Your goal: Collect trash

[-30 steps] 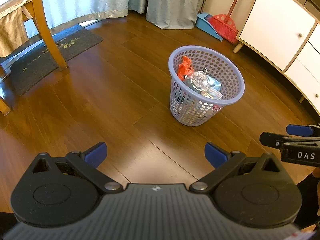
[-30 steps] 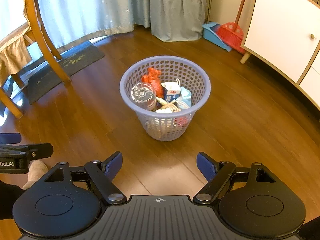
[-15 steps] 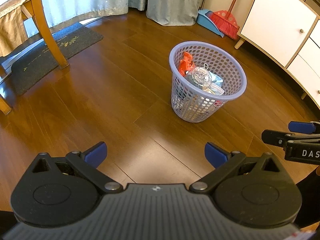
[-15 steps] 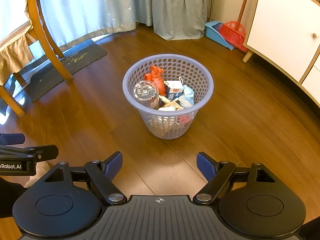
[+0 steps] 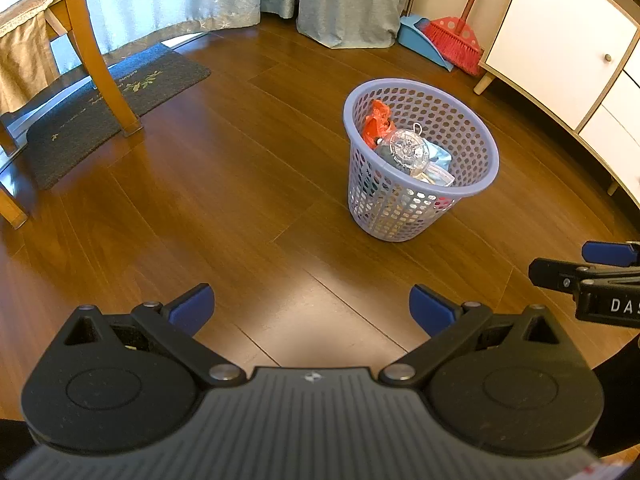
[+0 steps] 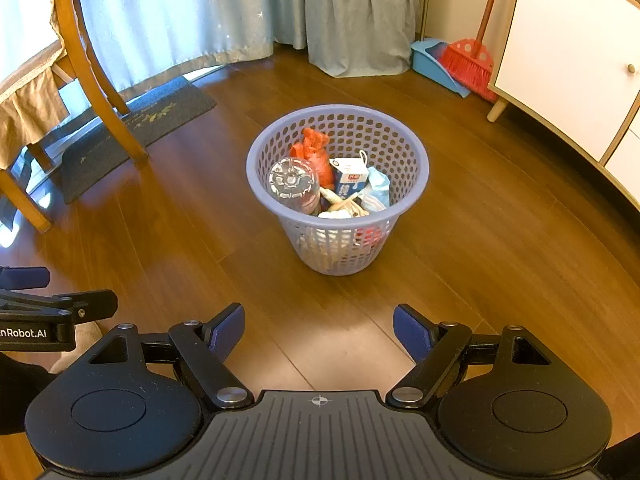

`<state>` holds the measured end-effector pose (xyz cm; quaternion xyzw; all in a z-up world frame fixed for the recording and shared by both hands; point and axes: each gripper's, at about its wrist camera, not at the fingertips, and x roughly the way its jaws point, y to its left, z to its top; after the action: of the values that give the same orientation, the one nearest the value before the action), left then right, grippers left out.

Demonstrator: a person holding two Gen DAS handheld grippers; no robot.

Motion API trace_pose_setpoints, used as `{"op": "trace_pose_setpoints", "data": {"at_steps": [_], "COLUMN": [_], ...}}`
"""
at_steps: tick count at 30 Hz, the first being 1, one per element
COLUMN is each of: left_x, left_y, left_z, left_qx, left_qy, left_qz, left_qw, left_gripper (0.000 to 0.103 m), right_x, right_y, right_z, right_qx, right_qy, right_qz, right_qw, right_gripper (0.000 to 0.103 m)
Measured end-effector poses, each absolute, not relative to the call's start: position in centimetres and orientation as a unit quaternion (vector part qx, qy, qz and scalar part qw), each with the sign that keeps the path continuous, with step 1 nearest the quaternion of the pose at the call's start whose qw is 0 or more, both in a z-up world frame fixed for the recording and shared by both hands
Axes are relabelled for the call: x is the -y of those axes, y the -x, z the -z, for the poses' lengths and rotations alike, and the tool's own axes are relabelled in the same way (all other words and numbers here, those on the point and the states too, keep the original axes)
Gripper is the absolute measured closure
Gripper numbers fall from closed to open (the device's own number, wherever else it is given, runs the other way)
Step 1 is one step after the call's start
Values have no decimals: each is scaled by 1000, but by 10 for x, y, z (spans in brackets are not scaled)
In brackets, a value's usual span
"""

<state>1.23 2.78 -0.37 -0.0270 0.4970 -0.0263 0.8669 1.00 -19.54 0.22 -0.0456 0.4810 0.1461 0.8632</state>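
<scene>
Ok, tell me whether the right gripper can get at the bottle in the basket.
Probably yes: the right gripper is open and empty, bare floor lies ahead, and the bottle sits topmost in the open basket.

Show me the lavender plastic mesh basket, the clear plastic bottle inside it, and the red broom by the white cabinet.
lavender plastic mesh basket (image 6: 338, 254), right wrist view, on its front wall.
clear plastic bottle (image 6: 290, 180), right wrist view, on its upturned base.
red broom (image 6: 466, 62), right wrist view, on its bristles.
</scene>
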Motion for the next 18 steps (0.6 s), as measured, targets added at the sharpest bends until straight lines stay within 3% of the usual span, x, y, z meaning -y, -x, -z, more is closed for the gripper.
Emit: {"op": "trace_pose_setpoints", "data": {"at_steps": [18], "left_x": [-24], "left_y": [-11], "left_z": [3], "left_qx": [-494], "left_qy": [26], "left_qz": [30], "left_qw": [869], "left_gripper": [1], "right_x": [194], "right_y": [-9], "right_z": [-2], "right_qx": [-483], "right_qy": [46], "right_qz": [-149], "right_qw": [862], "right_gripper": [24]}}
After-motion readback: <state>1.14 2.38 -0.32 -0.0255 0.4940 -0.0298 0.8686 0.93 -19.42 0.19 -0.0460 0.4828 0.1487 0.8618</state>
